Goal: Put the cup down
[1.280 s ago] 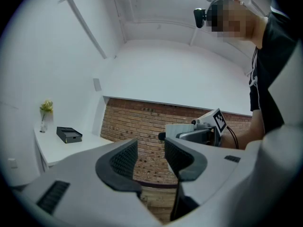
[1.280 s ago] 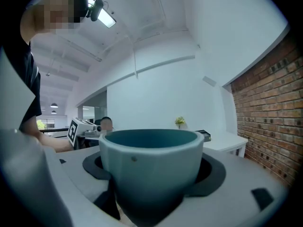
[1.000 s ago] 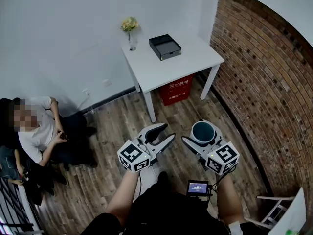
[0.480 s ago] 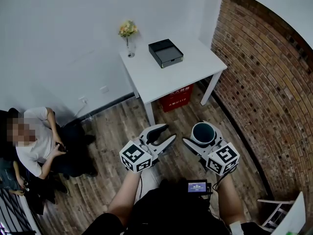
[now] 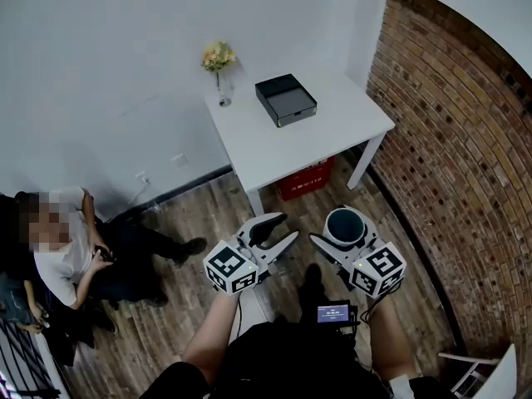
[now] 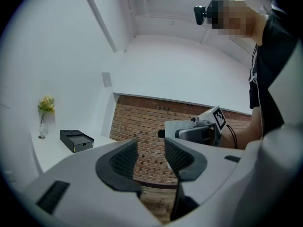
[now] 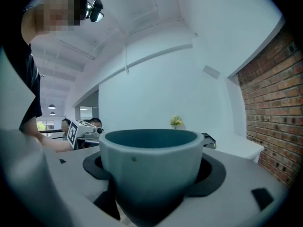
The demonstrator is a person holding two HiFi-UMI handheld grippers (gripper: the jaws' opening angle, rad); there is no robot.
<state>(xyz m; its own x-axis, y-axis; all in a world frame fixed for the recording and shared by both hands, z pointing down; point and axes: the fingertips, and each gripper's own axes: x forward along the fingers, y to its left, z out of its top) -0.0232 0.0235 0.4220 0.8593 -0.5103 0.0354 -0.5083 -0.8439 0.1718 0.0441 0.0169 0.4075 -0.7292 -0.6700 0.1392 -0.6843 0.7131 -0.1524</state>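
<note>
**Two tools held out side by side, the right one gripping**

The left tool (image 5: 285, 227) points forward, about level, with its jaws parted by a narrow gap. Just beside it, the right tool (image 5: 343, 228) tips slightly downward. Its jaws are spread wide and press on either side of a teal cup (image 7: 151, 162). The left forearm (image 5: 214, 339) and right forearm (image 5: 391, 347), both bare, reach forward from the torso.

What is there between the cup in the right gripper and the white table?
Head view: only bare wooden floor separates the cup from the white table; a red box stands under the table.
</note>
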